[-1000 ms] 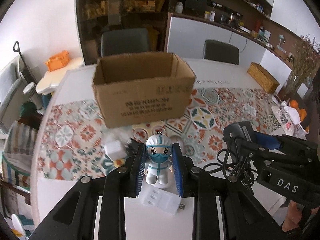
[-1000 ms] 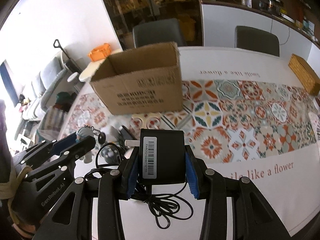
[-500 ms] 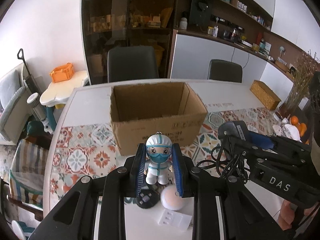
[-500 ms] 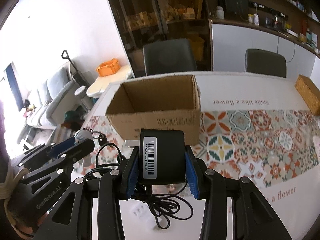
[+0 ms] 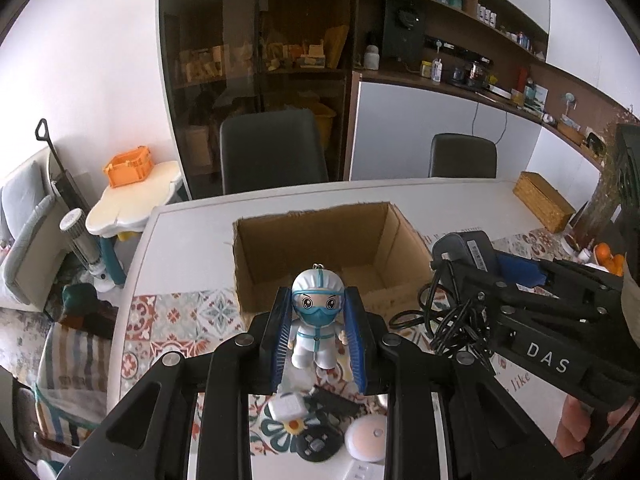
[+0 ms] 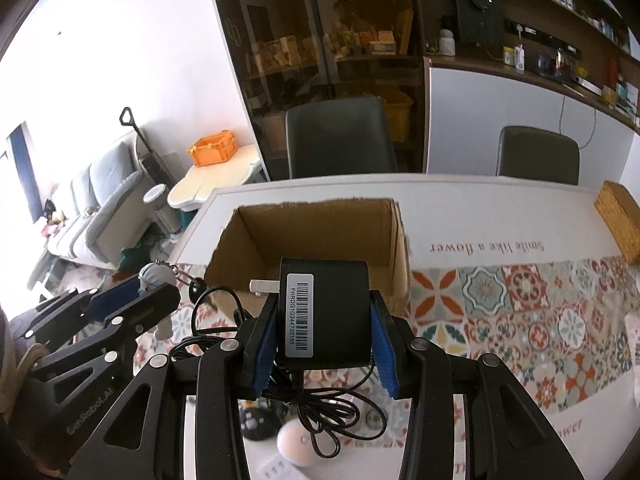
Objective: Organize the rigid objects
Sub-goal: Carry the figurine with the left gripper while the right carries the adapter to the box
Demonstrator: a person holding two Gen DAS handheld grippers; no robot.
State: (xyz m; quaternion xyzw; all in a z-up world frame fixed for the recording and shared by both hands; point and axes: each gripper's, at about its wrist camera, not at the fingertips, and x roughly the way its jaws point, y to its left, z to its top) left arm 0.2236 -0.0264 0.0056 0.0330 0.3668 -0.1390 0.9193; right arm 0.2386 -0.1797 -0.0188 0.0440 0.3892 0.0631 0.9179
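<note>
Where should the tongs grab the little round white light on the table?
Take the round white light by its rim, coming straight down from above. It lies flat and low on the table, so only its curved edge gives two opposite sides to pinch. The black disc sits close on its left.

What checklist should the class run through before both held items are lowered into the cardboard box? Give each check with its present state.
1. Left gripper clamped on the figurine: ok.
2. Right gripper clamped on the black power adapter: ok.
3. Cardboard box open on top: ok.
4. Box floor free of clutter: ok for the part visible.
5. Adapter's cable clear of the items on the table: cannot tell; it dangles in loose loops.
6. Both items above the box opening: cannot tell.
</note>
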